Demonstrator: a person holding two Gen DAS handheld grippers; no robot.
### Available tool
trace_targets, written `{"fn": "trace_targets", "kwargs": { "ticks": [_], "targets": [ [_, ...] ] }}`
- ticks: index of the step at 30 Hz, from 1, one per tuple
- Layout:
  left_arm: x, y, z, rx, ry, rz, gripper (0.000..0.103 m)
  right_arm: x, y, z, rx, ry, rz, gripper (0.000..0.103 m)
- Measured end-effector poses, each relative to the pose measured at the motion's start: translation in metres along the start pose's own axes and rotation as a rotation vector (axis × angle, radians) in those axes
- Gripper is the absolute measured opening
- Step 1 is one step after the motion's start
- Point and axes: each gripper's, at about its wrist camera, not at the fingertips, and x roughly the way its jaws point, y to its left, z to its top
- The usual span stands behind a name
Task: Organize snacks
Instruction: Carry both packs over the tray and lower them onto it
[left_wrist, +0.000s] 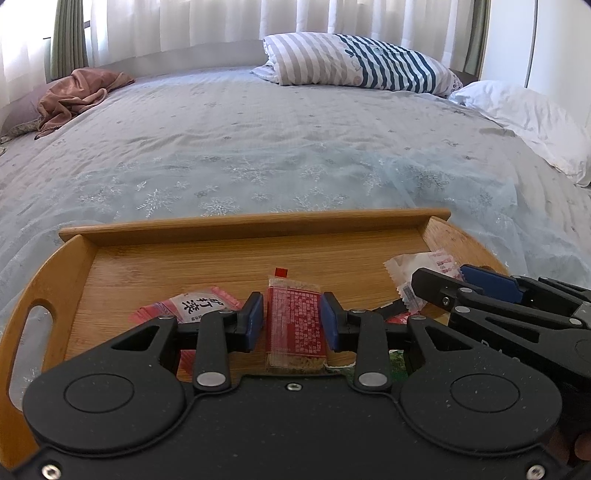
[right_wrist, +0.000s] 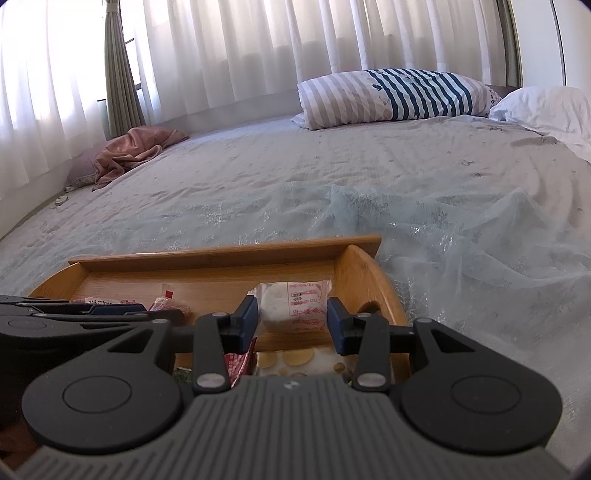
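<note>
Between my left jaws (left_wrist: 291, 321), low in the middle of the left view, sits a red snack packet (left_wrist: 295, 325). Its long side points away from me, straight along my fingers, so the blue pads (left_wrist: 254, 320) stand on its two long edges. The jaws look spread, with a thin gap each side, so I am not squeezing it yet. It lies on the wooden tray (left_wrist: 255, 223) on the bed (left_wrist: 258, 147). The red label has tiny white writing, too small to read. To its left lies a pink packet (left_wrist: 195, 304) with big dark Chinese letters on a white patch.

My right jaws (right_wrist: 291, 325) are spread wide too, holding nothing. Just ahead of them, by the tray's right wall, is a white packet (right_wrist: 295, 306) with pink printing I cannot read. I think my left jaws need only close.
</note>
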Motion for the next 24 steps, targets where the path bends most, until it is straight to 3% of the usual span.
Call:
{"fn": "trace_targets", "kwargs": {
  "ticks": [19, 24],
  "targets": [
    [-0.0007, -0.0005, 0.0005, 0.009, 0.001, -0.002, 0.034, 0.0044, 0.0015, -0.0006, -0.013, 0.024, 0.0, 0.047],
    [0.0002, -0.0003, 0.0004, 0.006, 0.001, 0.005, 0.039, 0.0051, 0.0012, -0.001, -0.013, 0.025, 0.0, 0.05]
  ]
}}
